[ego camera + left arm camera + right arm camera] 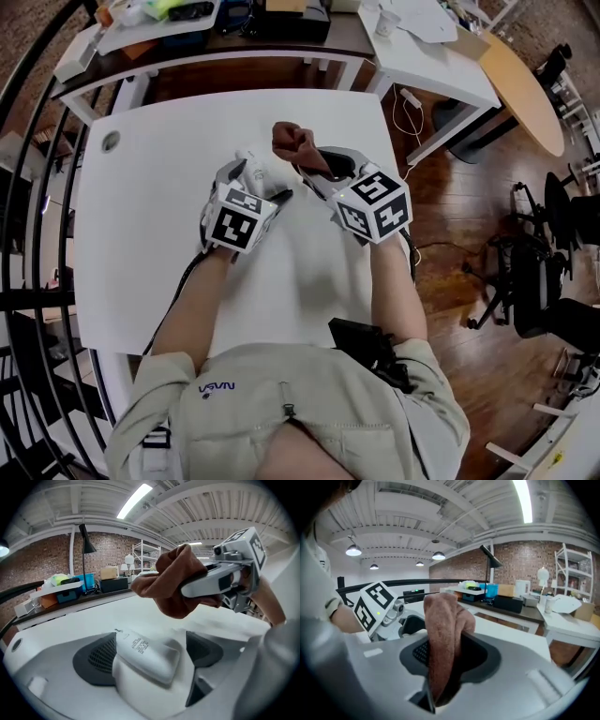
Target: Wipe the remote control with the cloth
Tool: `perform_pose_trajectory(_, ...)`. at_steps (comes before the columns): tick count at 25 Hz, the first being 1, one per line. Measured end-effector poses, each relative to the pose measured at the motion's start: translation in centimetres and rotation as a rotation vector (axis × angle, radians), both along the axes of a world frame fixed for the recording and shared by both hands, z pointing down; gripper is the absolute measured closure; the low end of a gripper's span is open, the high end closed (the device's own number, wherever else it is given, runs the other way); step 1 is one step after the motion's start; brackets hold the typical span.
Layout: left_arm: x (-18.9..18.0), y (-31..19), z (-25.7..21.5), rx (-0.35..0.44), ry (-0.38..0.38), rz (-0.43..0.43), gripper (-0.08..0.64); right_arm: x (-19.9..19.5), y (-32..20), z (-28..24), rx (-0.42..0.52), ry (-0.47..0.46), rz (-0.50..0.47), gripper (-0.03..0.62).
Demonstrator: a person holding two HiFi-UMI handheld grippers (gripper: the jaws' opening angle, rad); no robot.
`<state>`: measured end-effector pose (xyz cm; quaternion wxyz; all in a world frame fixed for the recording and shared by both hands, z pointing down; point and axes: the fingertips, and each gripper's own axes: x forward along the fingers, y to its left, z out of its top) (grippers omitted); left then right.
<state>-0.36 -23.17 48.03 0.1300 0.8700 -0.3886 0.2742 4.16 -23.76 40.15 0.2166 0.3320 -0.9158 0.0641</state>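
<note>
The white remote control (146, 654) lies lengthwise between the jaws of my left gripper (151, 645), label side up. Its left edge is against the left pad (95, 660). A gap shows before the right pad (205, 648), so the jaws stand wide open. In the head view the remote (255, 161) sits on the white table (150, 281) just ahead of the left gripper (251, 180). The brown cloth (444, 634) is bunched and pinched in my right gripper (445, 656), which is shut on it. The cloth (296, 146) hangs just right of and above the remote, not touching it.
A grey cable hole (111, 141) marks the table's far left corner. Cluttered desks with a blue bin (77, 582) stand behind the table. A black railing (28, 187) runs along the left; wooden floor and a black office chair (539, 281) are to the right.
</note>
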Motion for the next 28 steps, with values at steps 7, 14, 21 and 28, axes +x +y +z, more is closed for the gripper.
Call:
perform_pose_trajectory(7, -1.6, -0.3, 0.6, -0.035, -0.075, -0.034, 0.105, 1.2, 0.4, -1.6, 0.055, -0.035, 0.044, 0.471)
perform_pose_trajectory(14, -3.6, -0.2, 1.0, -0.063, -0.084, -0.042, 0.149, 1.6, 0.6, -2.2, 0.085, -0.062, 0.055, 0.469)
perform_pose_trajectory(21, -4.5, -0.3, 0.5, -0.055, -0.085, -0.068, 0.318, 0.8, 1.4, -2.8, 0.105, -0.071, 0.028, 0.469)
perform_pose_trajectory(28, -4.8, 0.6, -1.6, 0.072, -0.113, -0.081, 0.325, 0.5, 1.6, -4.0, 0.172, -0.048, 0.032, 0.469)
